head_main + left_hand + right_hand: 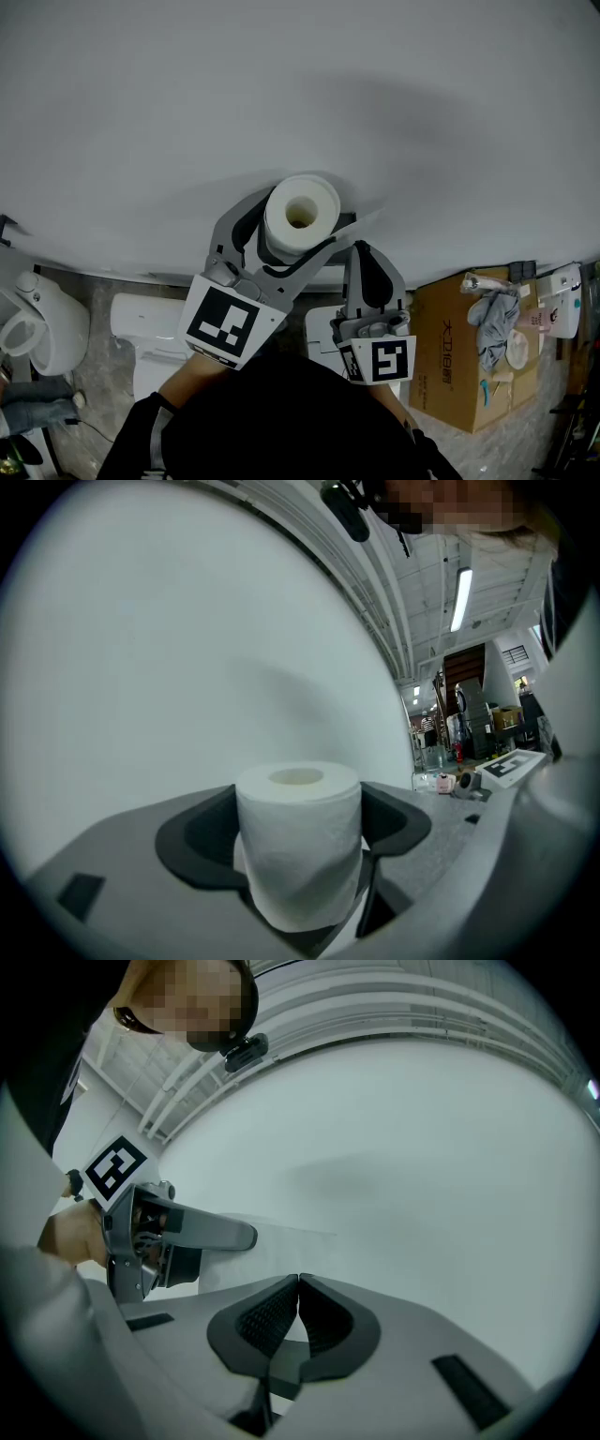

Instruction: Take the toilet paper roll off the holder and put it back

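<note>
A plain white wall (281, 94) fills almost everything ahead of me. The toilet paper roll (300, 202) is up in front of it, clear of the floor. I cannot tell whether the roll's far side touches the wall.

Low on my right, a brown cardboard box (455, 352) stands against the foot of the wall, with a heap of cloth and small packets on top of it. Low on my left there is a white ceramic fixture (42, 323) on the tiled floor. Both are well apart from the roll.

The nearest thing to the roll is my own right gripper (298, 1286). Its jaws are pressed together with nothing between them. It sits just to the right of the roll and closer to me, without touching the paper.

My left gripper (305, 227) has its jaws spread wide, with a pad pressed against the soft curved side of the roll on either flank. The paper gives a little under the pads.

The roll is short and fat. Its axis runs crosswise to the line my left jaws point along and at right angles to the direction they squeeze. One flat end, with the open cardboard core, faces my head camera. The opposite end faces away and is hidden.
</note>
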`<state>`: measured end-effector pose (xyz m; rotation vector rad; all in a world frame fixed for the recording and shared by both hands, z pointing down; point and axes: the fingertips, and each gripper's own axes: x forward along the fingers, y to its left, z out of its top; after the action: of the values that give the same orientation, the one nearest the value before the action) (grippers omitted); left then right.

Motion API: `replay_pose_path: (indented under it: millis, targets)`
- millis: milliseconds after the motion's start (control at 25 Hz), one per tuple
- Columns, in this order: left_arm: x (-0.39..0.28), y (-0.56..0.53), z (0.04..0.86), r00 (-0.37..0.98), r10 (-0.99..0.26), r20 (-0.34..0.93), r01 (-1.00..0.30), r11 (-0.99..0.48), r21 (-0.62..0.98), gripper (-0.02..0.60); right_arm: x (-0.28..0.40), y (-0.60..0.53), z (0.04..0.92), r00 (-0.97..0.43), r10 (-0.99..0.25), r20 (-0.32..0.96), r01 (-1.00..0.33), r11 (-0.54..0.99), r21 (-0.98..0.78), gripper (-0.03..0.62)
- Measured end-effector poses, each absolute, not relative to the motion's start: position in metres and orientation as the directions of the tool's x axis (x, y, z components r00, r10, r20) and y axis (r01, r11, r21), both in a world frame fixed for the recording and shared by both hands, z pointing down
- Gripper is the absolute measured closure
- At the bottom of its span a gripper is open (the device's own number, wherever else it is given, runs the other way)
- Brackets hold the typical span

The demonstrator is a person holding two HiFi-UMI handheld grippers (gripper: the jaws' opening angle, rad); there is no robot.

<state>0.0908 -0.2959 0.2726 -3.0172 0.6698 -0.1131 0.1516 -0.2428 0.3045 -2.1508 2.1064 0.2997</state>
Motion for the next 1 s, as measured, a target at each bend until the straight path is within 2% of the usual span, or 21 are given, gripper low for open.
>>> replay_pose_path:
  millis: [360,1000]
  targets:
    - [0.078,-0.299,0.267,0.877,-0.476,0.065,-0.471,-0.879,-0.074,0.201,0.147,-0.247,0.302,-0.034,-0.972,-0.232,-0.998,0.021,0.056,0.570]
    - [0.001,-0.325,0.261,0.823,-0.567,0.045,-0.561,-0.822,-0.094,0.201,0.094,-0.263,0.297,-0.083,-0.969,-0.234,-0.996,0.071,0.061,0.570]
